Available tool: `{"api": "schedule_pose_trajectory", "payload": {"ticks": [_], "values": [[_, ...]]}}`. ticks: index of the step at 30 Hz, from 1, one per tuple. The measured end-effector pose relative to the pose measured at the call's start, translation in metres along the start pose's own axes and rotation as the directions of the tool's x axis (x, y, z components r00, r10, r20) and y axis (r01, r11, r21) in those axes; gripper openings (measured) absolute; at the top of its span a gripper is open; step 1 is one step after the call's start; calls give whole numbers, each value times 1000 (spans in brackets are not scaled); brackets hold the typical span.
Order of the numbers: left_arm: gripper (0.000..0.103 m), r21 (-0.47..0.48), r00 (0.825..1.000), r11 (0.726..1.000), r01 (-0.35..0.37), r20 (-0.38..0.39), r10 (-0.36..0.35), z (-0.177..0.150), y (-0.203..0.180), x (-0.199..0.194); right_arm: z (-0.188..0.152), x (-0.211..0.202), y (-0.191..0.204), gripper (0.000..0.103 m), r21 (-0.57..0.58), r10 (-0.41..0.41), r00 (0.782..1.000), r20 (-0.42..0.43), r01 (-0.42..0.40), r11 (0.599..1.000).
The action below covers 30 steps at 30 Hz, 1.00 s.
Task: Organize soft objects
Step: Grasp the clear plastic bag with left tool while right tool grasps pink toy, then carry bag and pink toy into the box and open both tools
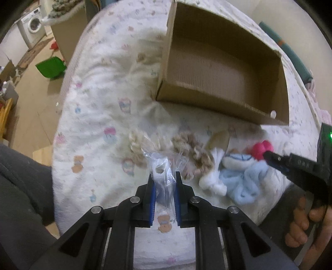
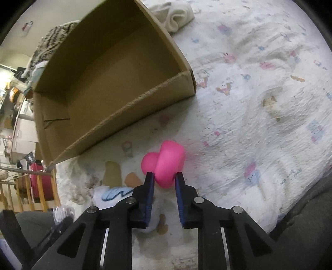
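My left gripper point(image 1: 165, 176) is shut on a clear plastic bag point(image 1: 164, 172) above the patterned white blanket point(image 1: 99, 108). Beyond it lie a beige knitted braid point(image 1: 193, 149), a white and light-blue plush toy point(image 1: 234, 176) and a tan piece point(image 1: 220, 140). My right gripper point(image 2: 165, 176) is shut on a pink soft toy point(image 2: 167, 164); it also shows in the left wrist view point(image 1: 267, 154) with the pink toy point(image 1: 262, 148) at its tips. An open, empty cardboard box point(image 1: 224, 68) stands behind the objects, and shows in the right wrist view point(image 2: 108, 87).
The bed's left edge drops to a wooden floor with a green bin point(image 1: 50, 67) and a washing machine point(image 1: 32, 26). A folded cream cloth point(image 2: 174, 14) lies behind the box. A dark sleeve point(image 1: 22, 182) is at the left.
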<state>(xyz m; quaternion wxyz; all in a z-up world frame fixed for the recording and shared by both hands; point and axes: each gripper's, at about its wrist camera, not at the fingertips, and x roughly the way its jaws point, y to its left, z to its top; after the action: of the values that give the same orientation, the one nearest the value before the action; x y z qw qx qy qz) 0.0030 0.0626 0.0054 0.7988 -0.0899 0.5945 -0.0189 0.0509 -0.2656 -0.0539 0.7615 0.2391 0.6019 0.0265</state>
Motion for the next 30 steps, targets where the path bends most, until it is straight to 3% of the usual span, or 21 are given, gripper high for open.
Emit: {"api": "schedule_pose_trajectory", "payload": {"ticks": [10,17,20,22,27,30], "values": [[14,53,995,999,-9,103,3,38,-39,7,-2,-54,15,20,-115,117,986,116,-104,988],[13,107,987,994,-30,159,13,76,-60,5,21,-75,27,19,-176,168,966,199,-134,975],[14,133,983,990,-45,182,20,90,-70,9,35,-72,39,16,-194,178,959,220,-136,972],[13,149,980,987,-56,197,26,100,-76,11,44,-69,47,5,-212,186,955,232,-137,968],[13,175,975,981,-80,218,41,117,-90,25,64,-51,56,4,-237,169,956,241,-111,965],[14,183,979,980,-74,200,37,122,-95,38,71,-41,47,4,-194,189,956,226,-146,970]]}}
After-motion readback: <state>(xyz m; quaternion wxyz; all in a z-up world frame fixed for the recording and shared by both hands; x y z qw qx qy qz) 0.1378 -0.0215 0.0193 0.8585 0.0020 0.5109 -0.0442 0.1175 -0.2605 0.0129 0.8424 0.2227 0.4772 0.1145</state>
